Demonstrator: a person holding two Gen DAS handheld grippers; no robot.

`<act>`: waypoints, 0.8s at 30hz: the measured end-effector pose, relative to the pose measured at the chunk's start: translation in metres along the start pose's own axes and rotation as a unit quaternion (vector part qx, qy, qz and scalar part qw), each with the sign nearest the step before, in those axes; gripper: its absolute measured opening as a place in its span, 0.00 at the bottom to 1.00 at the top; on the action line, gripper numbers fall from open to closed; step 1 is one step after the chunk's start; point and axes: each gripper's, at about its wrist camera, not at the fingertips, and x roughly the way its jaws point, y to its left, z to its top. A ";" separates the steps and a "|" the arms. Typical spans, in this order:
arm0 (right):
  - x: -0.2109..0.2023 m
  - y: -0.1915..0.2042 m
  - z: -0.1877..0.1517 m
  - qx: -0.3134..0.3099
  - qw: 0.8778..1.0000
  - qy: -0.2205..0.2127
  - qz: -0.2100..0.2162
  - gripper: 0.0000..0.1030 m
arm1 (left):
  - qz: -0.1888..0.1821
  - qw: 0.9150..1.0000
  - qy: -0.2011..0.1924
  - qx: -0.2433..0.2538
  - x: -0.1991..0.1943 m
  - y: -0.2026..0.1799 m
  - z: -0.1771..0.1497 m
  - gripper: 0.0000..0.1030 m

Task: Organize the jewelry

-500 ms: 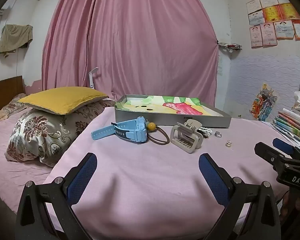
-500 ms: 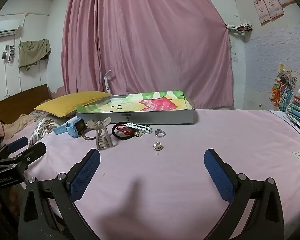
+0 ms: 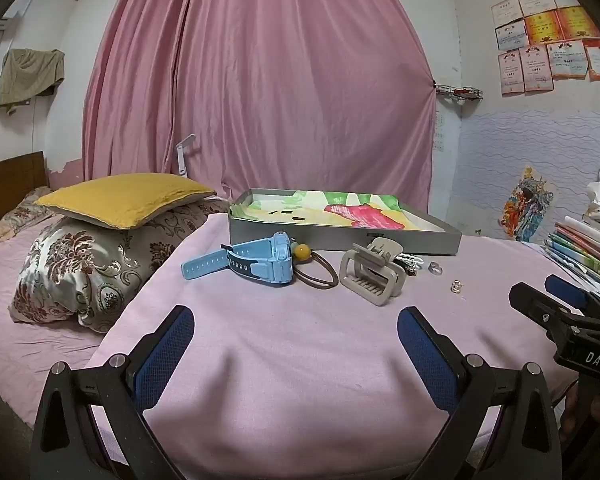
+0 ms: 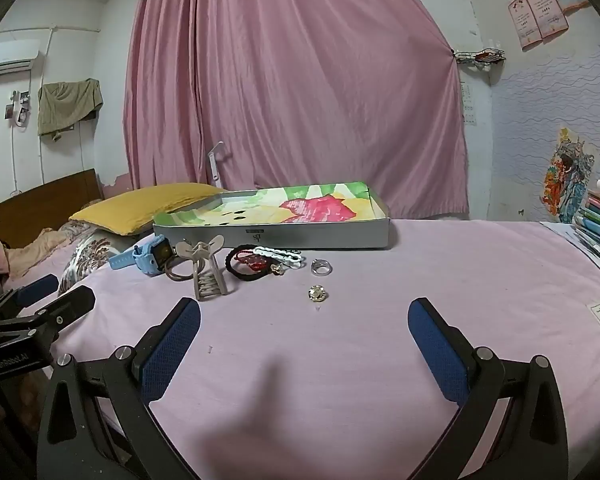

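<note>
Nothing shifted between the earlier frames and now: same framing in both wrist views, same scatter on the bed. Left gripper (image 3: pixel 296 340) spread wide, nothing between the blue pads, low over the pink sheet (image 3: pixel 300 360). Right gripper (image 4: pixel 304 344) likewise wide apart and empty.

Jewelry lined up across the sheet, just in front of the grey tray (image 4: pixel 284 236) with its bright painted lining. From the left wrist view: blue watch (image 3: pixel 260 262) nearest the pillows, strap stretched out sideways across the view; brown hair tie (image 3: pixel 320 274) with its yellow bead touching the watch; beige claw clip (image 3: pixel 372 278) straight ahead and slightly right. From the right wrist view: black hair tie (image 4: pixel 246 268) and white chain (image 4: pixel 278 256) bunched together, silver ring (image 4: pixel 321 268) just beside them, gold ring (image 4: pixel 317 293) alone and nearest, dead ahead between the fingers, well apart from both.

Key relation, then: gold ring directly on the right gripper's line, forward and a touch left of centre, tray beyond it. Watch and clip closer to the left gripper, watch's long axis crosswise to its fingers. Probably a right-hand opener on a ring, left hand on the watch side. Tray apparently bare of jewelry, task barely begun. Small flat ring on soft cloth: likely a fiddly pinch.
</note>
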 end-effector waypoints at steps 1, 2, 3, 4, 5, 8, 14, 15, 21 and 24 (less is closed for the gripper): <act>0.000 0.000 0.000 0.000 1.000 0.000 0.000 0.99 | 0.000 1.000 0.000 0.000 0.000 0.000 0.000 0.99; 0.000 -0.001 0.000 0.001 1.000 0.000 0.000 0.99 | 0.000 1.000 0.000 0.000 0.000 0.000 0.000 0.99; 0.001 -0.001 0.000 0.000 1.000 0.000 0.000 0.99 | 0.000 1.000 0.000 0.000 0.000 0.000 0.000 0.99; 0.001 -0.001 -0.001 0.000 1.000 0.000 0.000 0.99 | 0.000 1.000 0.000 0.000 0.000 0.000 0.000 0.99; 0.001 -0.001 -0.001 0.001 1.000 0.000 0.000 0.99 | 0.000 1.000 0.001 0.000 0.000 0.000 0.000 0.99; -0.002 0.001 0.001 0.000 1.000 0.000 0.000 0.99 | 0.000 1.000 0.001 0.000 0.000 0.000 0.000 0.99; -0.002 0.000 0.001 0.002 1.000 0.000 0.000 0.99 | 0.000 1.000 0.001 0.000 0.000 0.000 0.000 0.99; -0.002 0.000 0.001 0.001 1.000 0.000 0.000 0.99 | 0.000 1.000 0.001 0.001 0.000 0.000 0.000 0.99; -0.002 -0.001 0.001 0.001 1.000 0.000 0.000 0.99 | 0.000 1.000 0.001 0.001 0.000 0.000 0.000 0.99; -0.001 -0.001 0.001 0.002 1.000 0.000 0.001 0.99 | 0.000 1.000 0.002 0.001 0.000 0.000 0.000 0.99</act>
